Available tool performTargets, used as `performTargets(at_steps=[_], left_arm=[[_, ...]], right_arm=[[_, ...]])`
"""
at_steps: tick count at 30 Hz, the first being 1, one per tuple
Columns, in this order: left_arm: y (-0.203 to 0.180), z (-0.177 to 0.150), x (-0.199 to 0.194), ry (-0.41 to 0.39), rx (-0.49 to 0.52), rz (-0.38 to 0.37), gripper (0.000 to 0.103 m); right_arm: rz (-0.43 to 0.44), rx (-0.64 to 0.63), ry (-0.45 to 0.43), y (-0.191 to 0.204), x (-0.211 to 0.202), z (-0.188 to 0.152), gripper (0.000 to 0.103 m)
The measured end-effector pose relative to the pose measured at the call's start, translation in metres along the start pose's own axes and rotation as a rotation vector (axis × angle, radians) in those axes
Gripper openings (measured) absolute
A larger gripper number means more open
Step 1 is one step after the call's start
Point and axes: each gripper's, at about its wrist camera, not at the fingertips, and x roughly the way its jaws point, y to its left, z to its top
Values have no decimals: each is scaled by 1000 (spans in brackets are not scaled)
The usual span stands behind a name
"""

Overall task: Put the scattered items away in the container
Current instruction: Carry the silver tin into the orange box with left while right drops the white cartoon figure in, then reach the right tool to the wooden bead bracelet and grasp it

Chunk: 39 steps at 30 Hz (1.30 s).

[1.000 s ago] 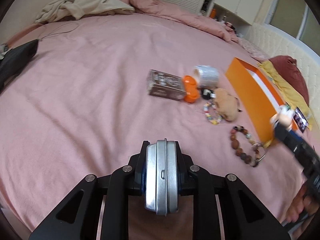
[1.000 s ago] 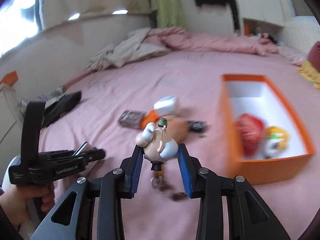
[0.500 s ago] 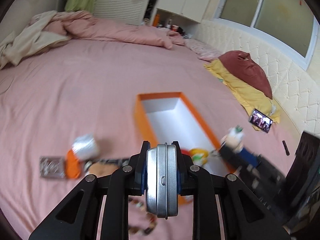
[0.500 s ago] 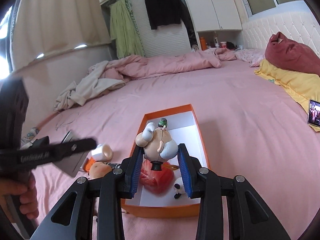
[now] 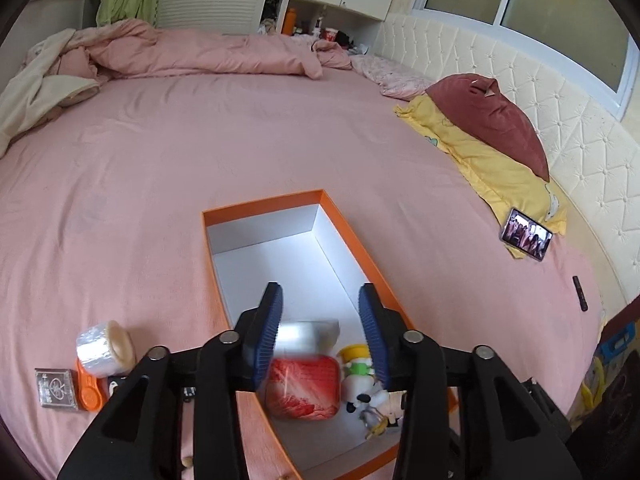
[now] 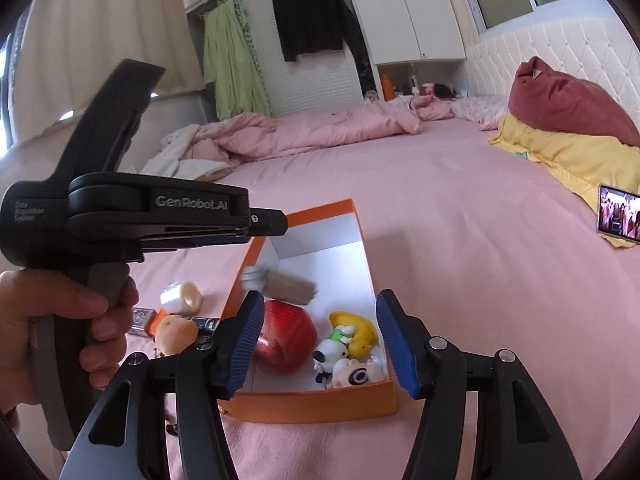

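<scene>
Two grippers hang over the orange box (image 5: 372,256), and both sets of jaws are opening with nothing pressed between the pads.

Left wrist view: the left gripper (image 5: 320,320) points down into the near end of the box; a blurred silver tin (image 5: 308,334) lies between and below its jaws, free of them, above the red pouch (image 5: 304,390). The items still loose — tape roll (image 5: 104,346), orange tag (image 5: 90,390), silver packet (image 5: 56,388) — lie on the pink bed (image 5: 200,152) to the left of the box.

Right wrist view: the right gripper (image 6: 320,340) frames the box's near end; a small figure (image 6: 352,374) rests on the box floor beside the yellow toy (image 6: 356,330). The peach plush (image 6: 176,332) lies left of the box, just beside the left hand (image 6: 60,320) — the nearer one, in my judgement.
</scene>
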Motion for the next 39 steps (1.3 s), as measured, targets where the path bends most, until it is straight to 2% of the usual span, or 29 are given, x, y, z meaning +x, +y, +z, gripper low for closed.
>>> performTargets(at_steps=[2, 5, 7, 10, 11, 13, 15, 16, 19, 20, 21, 23, 27, 30, 32, 35, 38, 39], left_arm=[[5, -5, -7, -17, 4, 29, 57], [24, -21, -22, -45, -31, 62, 61], [41, -36, -33, -53, -53, 114, 62], [69, -67, -50, -48, -88, 210, 74], [78, -79, -56, -50, -98, 243, 74], [98, -105, -64, -24, -105, 324, 75], [115, -126, -68, 14, -112, 356, 75], [122, -137, -69, 31, -122, 357, 75], [142, -179, -53, 151, -116, 297, 90], [138, -193, -61, 33, -35, 282, 91], [135, -201, -63, -11, -5, 288, 91], [133, -194, -59, 32, -16, 317, 94], [135, -196, -60, 14, -38, 304, 96], [139, -193, -64, 24, -67, 281, 96], [144, -192, -69, 9, -119, 266, 96], [146, -189, -70, -16, -140, 324, 96], [151, -190, -71, 7, -119, 466, 96], [157, -191, -73, 10, -141, 483, 96]], right_arm=[[-4, 15, 7, -1, 0, -1, 58], [1, 31, 16, 4, -2, -6, 58], [13, 11, 16, 12, -5, -9, 58], [48, -45, 12, 35, -12, -17, 58], [64, -59, 15, 44, -15, -22, 58], [76, -67, 39, 59, -19, -35, 58], [105, -76, 77, 75, -22, -53, 58], [113, -90, 101, 83, -21, -61, 58], [114, -163, 162, 106, -13, -83, 58], [115, -201, 189, 114, -7, -92, 58], [113, -245, 231, 121, 3, -102, 58], [94, -252, 296, 122, 22, -120, 58], [90, -230, 274, 123, 20, -122, 58], [131, -164, 286, 115, 21, -116, 59], [165, -104, 294, 110, 23, -112, 64], [161, -138, 296, 116, 28, -103, 64], [162, -194, 311, 128, 36, -102, 64], [161, -202, 316, 131, 40, -101, 64]])
